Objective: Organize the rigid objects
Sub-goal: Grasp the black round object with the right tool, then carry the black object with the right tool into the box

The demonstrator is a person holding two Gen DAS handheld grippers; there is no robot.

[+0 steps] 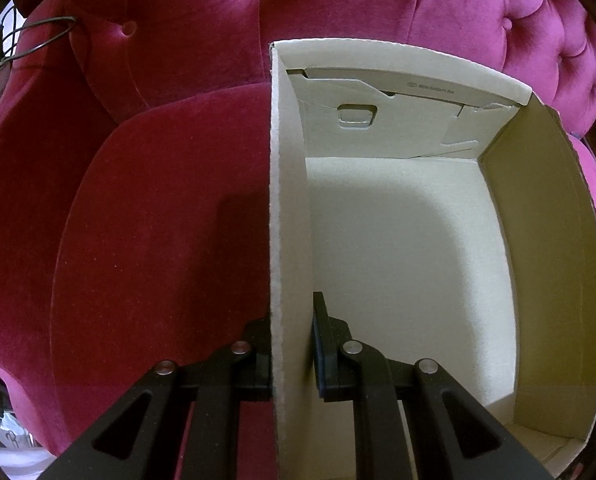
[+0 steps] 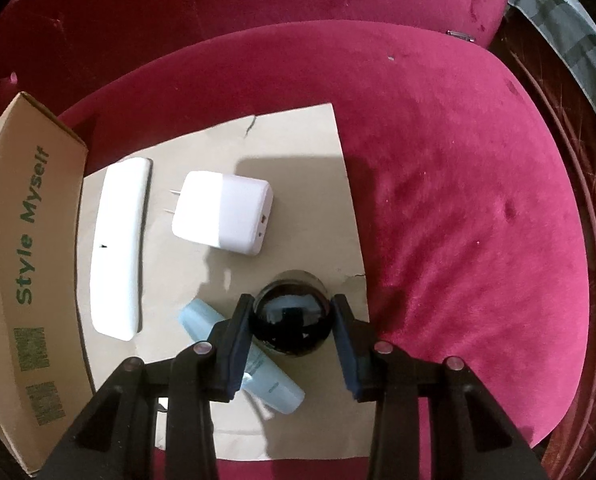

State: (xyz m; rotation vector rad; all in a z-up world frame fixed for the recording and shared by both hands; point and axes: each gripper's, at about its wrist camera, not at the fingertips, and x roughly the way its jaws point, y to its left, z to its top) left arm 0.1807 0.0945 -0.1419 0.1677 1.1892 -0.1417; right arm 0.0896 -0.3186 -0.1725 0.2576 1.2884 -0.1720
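Black and glossy, a ball [image 2: 290, 312] is being bracketed by the fingers of the right gripper [image 2: 292, 316], both pads touching its sides; it is resting on a brown cardboard sheet [image 2: 298, 140] near a white charger [image 2: 223, 212], a white case [image 2: 117, 248] and a pale blue tube [image 2: 273, 384]. A wall of the white box [image 1: 287, 208] is being pinched by the left gripper [image 1: 291, 344], clamped tightly.
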